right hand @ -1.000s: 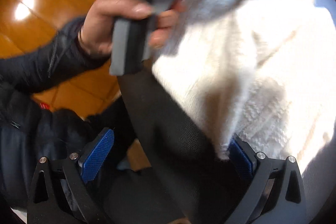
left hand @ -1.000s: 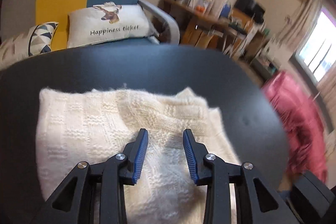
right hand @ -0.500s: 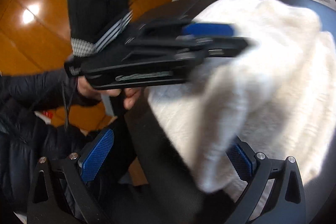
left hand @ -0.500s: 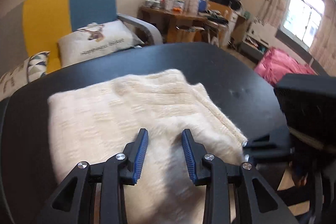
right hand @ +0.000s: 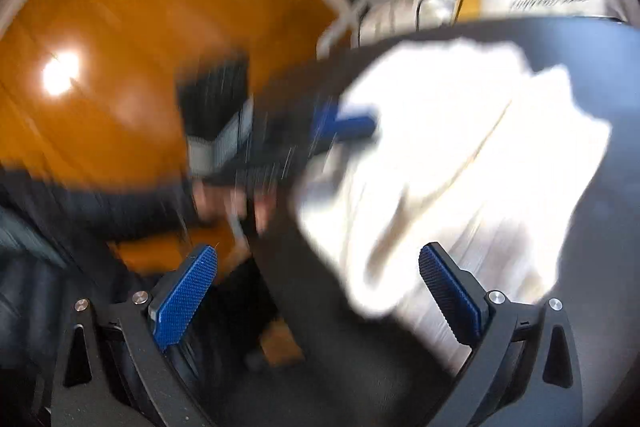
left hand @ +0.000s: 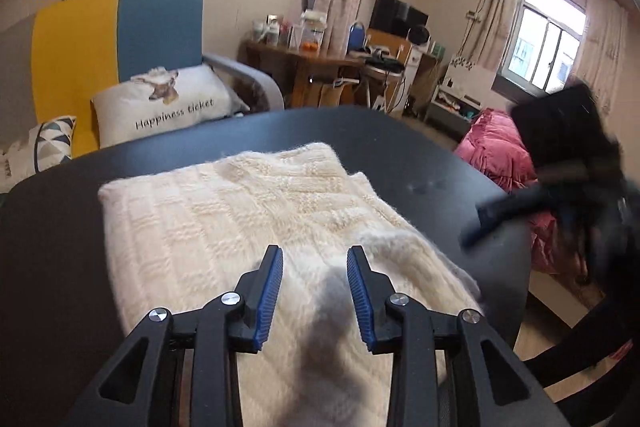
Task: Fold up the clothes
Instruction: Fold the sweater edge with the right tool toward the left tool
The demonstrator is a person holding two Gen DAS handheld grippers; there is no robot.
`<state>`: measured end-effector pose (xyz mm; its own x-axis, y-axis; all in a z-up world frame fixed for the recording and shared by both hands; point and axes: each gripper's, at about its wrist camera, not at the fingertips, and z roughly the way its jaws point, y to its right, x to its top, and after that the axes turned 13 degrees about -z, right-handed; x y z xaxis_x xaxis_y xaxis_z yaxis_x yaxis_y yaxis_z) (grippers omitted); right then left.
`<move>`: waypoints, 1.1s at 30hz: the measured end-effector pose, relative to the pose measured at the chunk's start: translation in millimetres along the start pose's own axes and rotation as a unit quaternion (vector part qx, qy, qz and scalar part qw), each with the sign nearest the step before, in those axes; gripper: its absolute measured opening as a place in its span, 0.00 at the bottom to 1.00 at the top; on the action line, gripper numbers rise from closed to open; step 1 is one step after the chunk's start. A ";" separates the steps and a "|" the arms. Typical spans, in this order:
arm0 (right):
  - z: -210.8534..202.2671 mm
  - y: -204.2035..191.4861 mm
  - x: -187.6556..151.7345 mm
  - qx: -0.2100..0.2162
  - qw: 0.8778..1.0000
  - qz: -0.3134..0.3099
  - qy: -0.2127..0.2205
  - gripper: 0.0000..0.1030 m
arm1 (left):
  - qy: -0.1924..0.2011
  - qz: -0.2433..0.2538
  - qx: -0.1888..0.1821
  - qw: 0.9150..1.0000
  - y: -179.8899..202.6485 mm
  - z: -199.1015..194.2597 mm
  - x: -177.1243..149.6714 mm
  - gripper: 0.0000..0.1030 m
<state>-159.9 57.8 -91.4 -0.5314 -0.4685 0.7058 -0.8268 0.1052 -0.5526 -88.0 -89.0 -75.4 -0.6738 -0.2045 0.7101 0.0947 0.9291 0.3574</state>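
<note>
Lying folded on the dark round tabletop (left hand: 400,131), the cream knit sweater (left hand: 240,211) sits as a neat, thick rectangle with its layers stacked; a doubled edge shows along its right side. Judged from that shape, the main folds are done and the bundle has been set down to rest flat, not held.

Long axis: it runs from just under the left tool (left hand: 315,291) away toward the far rim of the tabletop, leaning a little to the left. The near end passes beneath the tool's jaws; the far end stops short of the rim. Which end is collar or hem cannot be told.

Left tool: jaws parted, nothing between the blue pads, hovering just over the near end of the sweater. No pinch of fabric visible. It casts a grey shadow on the knit below.

Right tool (right hand: 318,291): jaws spread wide, empty, off the sweater's right edge and over the tabletop's rim. In the left wrist view it is a dark blur to the right of the left tool, clear of the cloth.

Beyond the tabletop: a yellow and blue chair (left hand: 120,27) with a printed cushion (left hand: 168,99), ahead and left of the left tool.
</note>
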 end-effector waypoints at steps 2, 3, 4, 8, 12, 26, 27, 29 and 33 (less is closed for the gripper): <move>-0.5 21.4 18.5 0.012 0.999 0.033 0.041 1.00 | 0.000 0.019 -0.005 1.000 5.1 -3.2 -8.5 0.32; 1.7 33.6 26.2 0.024 0.997 0.050 0.055 1.00 | -0.003 0.038 -0.004 0.999 10.3 -1.7 -12.9 0.32; 7.8 45.5 33.1 0.043 0.995 0.068 0.064 1.00 | -0.009 0.056 -0.009 0.998 15.1 1.6 -17.0 0.32; 32.7 75.1 44.2 0.041 0.993 0.102 0.032 1.00 | -0.047 0.086 -0.022 0.995 22.0 21.0 -32.4 0.32; 51.4 80.8 60.8 0.052 0.995 0.086 0.023 1.00 | -0.044 0.063 -0.042 0.996 13.4 21.6 -35.1 0.32; 56.9 76.7 83.9 0.030 0.999 0.028 0.016 0.97 | -0.077 0.066 -0.056 0.993 11.6 29.3 -38.8 0.33; 59.5 72.1 83.1 0.033 0.999 0.024 0.000 0.98 | -0.077 0.066 -0.057 0.993 10.9 29.5 -39.0 0.33; 61.4 64.5 81.2 0.037 0.999 0.020 -0.022 0.98 | -0.077 0.065 -0.057 0.993 10.1 30.0 -39.5 0.33; 23.7 69.7 65.6 0.034 0.996 0.074 0.043 0.98 | -0.077 0.063 -0.059 0.993 8.6 30.1 -39.7 0.33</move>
<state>-247.9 13.6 -94.1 -0.6628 -0.3745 0.6484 -0.7254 0.1065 -0.6800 -82.4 -63.6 -118.8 -0.7541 -0.0314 0.6560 0.2644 0.8998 0.3471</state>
